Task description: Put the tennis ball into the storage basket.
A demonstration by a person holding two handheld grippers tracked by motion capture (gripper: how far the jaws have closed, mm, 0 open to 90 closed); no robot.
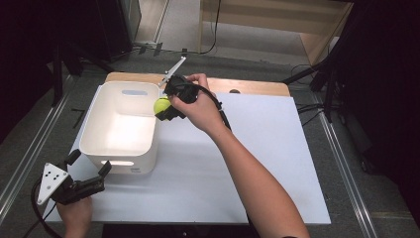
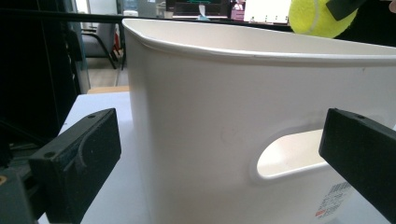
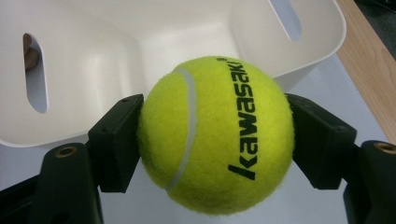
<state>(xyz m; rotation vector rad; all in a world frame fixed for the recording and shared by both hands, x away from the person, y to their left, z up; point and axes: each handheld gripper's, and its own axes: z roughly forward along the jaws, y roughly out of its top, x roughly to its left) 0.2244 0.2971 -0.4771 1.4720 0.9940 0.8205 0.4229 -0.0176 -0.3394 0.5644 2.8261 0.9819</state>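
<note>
With the right gripper (image 3: 217,135) clamped on the tennis ball (image 3: 217,135) just short of the bin (image 1: 120,126) rim and the left gripper (image 2: 224,163) apart, an early release risks bouncing it off.

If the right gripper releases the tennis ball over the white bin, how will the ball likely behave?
The tennis ball is round and felt-covered, so it would probably bounce, then roll on the white bin floor. The high walls should likely contain it. The right gripper holds it firmly; the felt seems grippy.
</note>
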